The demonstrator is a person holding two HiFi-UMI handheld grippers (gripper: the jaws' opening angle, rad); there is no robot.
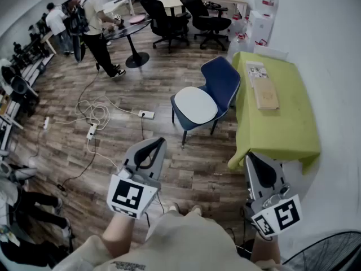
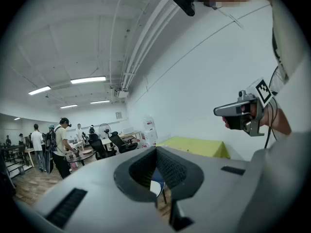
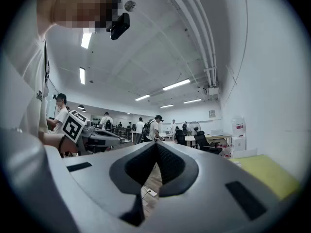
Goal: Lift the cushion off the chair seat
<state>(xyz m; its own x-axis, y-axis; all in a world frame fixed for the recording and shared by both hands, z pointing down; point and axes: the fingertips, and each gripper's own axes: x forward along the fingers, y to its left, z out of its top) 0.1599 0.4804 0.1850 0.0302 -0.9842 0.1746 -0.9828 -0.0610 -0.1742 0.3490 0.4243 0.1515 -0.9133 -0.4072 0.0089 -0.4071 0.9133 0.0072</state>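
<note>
A round white cushion (image 1: 195, 105) lies on the seat of a blue chair (image 1: 224, 79) that stands on the wood floor beside a yellow-green table (image 1: 280, 130). Both grippers are held out level, nearer me than the chair and well apart from it. My left gripper (image 1: 157, 144) is shut with nothing in it, short of the chair and to its left. My right gripper (image 1: 250, 157) is also shut and empty, by the table's near corner. In the left gripper view a sliver of the cushion (image 2: 155, 189) shows below the closed jaws of the left gripper (image 2: 156, 149).
A flat brown package (image 1: 264, 92) lies on the table. Power strips (image 1: 146, 114) and loose cables (image 1: 93, 114) trail across the floor left of the chair. People (image 1: 98, 30), a round table (image 1: 131, 27) and black office chairs (image 1: 169, 21) stand at the back. A fan (image 1: 333, 256) is at lower right.
</note>
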